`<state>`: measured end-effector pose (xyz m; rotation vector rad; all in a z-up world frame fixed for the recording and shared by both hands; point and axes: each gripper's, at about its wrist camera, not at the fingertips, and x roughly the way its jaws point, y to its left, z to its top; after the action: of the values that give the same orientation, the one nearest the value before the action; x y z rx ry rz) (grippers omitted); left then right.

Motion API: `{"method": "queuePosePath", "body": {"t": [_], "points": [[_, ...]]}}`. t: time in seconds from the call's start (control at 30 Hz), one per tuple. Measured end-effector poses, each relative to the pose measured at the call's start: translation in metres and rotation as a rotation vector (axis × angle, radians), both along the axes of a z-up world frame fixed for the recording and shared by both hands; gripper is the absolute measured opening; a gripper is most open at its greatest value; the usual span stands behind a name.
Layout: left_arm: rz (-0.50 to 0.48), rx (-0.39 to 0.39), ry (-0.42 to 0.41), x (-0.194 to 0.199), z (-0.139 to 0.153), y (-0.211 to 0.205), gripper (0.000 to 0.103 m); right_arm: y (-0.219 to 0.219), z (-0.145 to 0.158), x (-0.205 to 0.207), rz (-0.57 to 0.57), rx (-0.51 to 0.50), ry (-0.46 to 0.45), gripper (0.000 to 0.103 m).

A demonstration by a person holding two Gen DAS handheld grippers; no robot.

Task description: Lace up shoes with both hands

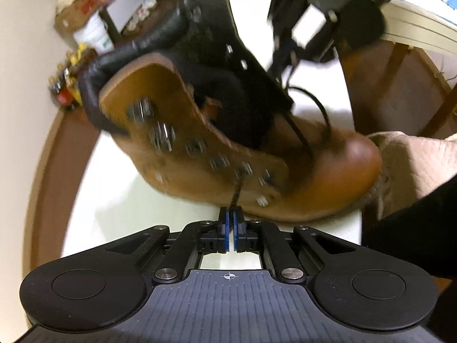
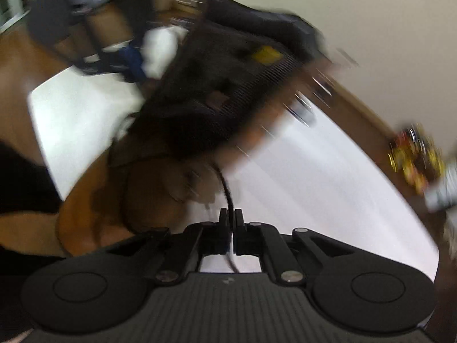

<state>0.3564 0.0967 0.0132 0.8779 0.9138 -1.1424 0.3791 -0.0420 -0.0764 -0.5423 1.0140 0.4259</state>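
A tan leather boot (image 1: 228, 143) stood on the white worktop (image 1: 114, 200), tipped so its open collar leaned to the far left and its rounded toe pointed right, near the worktop's right edge. Its black tongue (image 1: 228, 57) stood up behind the near eyelet flap, where a row of metal eyelets (image 1: 195, 147) ran down toward the toe.

The left hand-held gripper (image 1: 231, 220) sat at the near side of the boot, its blue-padded jaws pinched together on a dark lace end (image 1: 236, 197) that ran up to one of the lower eyelets. A second stretch of black lace (image 1: 320, 105) looped over the vamp toward the right hand-held gripper (image 1: 282, 63), seen blurred at the far right above the tongue.

In the right wrist view, heavily smeared by motion, the right hand-held gripper (image 2: 231, 217) had its jaws closed narrow on a black lace (image 2: 227, 188) rising to the boot (image 2: 160, 183), whose dark tongue (image 2: 228, 85) filled the middle. A beige quilted cloth (image 1: 414, 163) lay just beside the toe.
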Motion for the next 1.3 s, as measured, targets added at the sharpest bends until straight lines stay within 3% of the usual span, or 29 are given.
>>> {"method": "queuePosePath", "body": {"t": [0.07, 0.17, 0.37, 0.5, 0.7, 0.87, 0.93, 1.1, 1.2, 1.3], "points": [[-0.025, 0.028, 0.069, -0.012, -0.002, 0.01, 0.002, -0.026, -0.007, -0.003, -0.116, -0.037, 0.046, 0.002], [-0.066, 0.05, 0.122, -0.026, -0.006, 0.014, 0.002, -0.044, -0.014, -0.014, -0.186, -0.06, 0.114, 0.002], [-0.098, 0.06, 0.153, -0.032, -0.011, 0.007, 0.002, -0.028, -0.026, -0.034, -0.2, -0.036, 0.259, 0.002], [-0.154, 0.083, 0.165, -0.035, -0.016, 0.008, 0.002, -0.03, -0.029, -0.039, -0.222, -0.017, 0.296, 0.002], [-0.131, 0.073, 0.163, -0.033, -0.012, 0.009, 0.002, -0.041, -0.019, -0.052, -0.285, 0.049, 0.338, 0.002], [-0.01, 0.031, 0.16, -0.018, 0.001, 0.028, 0.007, -0.043, 0.013, -0.047, -0.331, 0.352, 0.465, 0.002], [0.054, 0.014, 0.149, -0.01, 0.008, 0.039, 0.007, -0.031, 0.029, -0.039, -0.331, 0.535, 0.495, 0.002], [0.175, 0.0, 0.078, 0.004, 0.028, 0.071, 0.008, -0.033, 0.062, -0.008, -0.452, 1.023, 0.416, 0.002], [0.198, -0.009, 0.048, 0.003, 0.033, 0.081, 0.009, -0.055, 0.065, -0.001, -0.579, 1.088, 0.32, 0.002], [0.2, -0.024, 0.04, 0.004, 0.037, 0.085, 0.012, -0.085, 0.053, -0.002, -0.743, 1.004, 0.224, 0.002]]}}
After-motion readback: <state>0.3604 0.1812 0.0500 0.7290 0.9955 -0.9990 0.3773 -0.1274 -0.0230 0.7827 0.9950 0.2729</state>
